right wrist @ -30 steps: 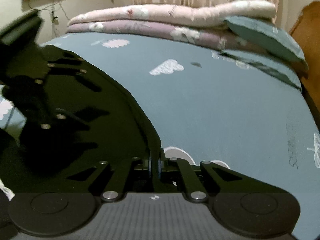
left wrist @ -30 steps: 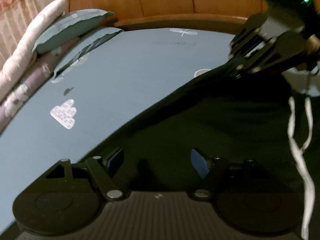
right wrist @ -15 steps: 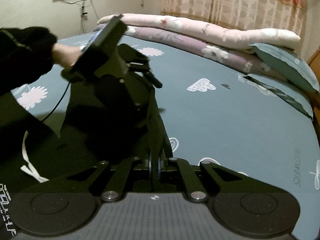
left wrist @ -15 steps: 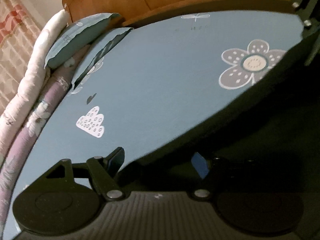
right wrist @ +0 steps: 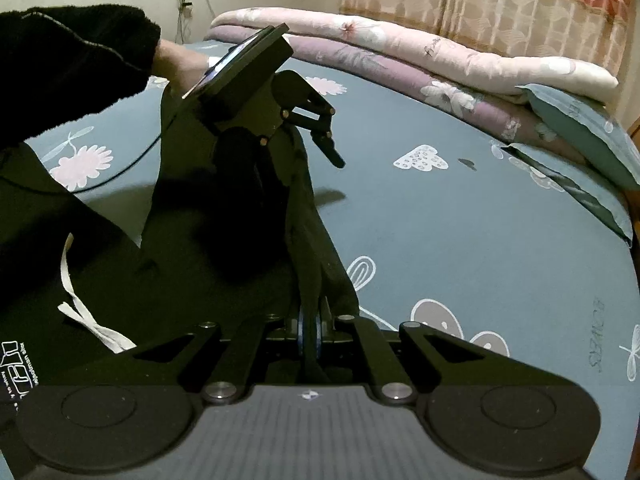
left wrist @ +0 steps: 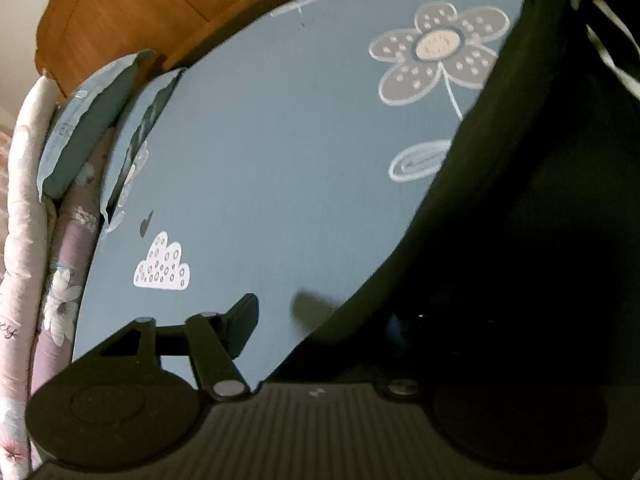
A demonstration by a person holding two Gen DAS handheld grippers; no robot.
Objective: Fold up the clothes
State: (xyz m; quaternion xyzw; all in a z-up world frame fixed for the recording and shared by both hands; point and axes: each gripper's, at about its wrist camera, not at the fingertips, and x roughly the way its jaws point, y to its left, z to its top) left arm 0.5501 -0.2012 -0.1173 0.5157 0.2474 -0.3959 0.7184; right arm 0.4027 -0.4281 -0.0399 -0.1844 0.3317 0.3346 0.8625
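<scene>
Two grippers | right gripper (right wrist: 310, 330) pinching black cloth (right wrist: 200, 248) | left gripper (left wrist: 320, 320) closing, grip unclear

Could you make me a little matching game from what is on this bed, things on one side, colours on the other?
Things:
1. garment
2. bed sheet
3. drawstring
4. headboard

Colours:
A. white
B. orange-brown wood
C. black
D. blue-grey with flower and cloud prints

Pairs: 1-C, 2-D, 3-A, 4-B
</scene>
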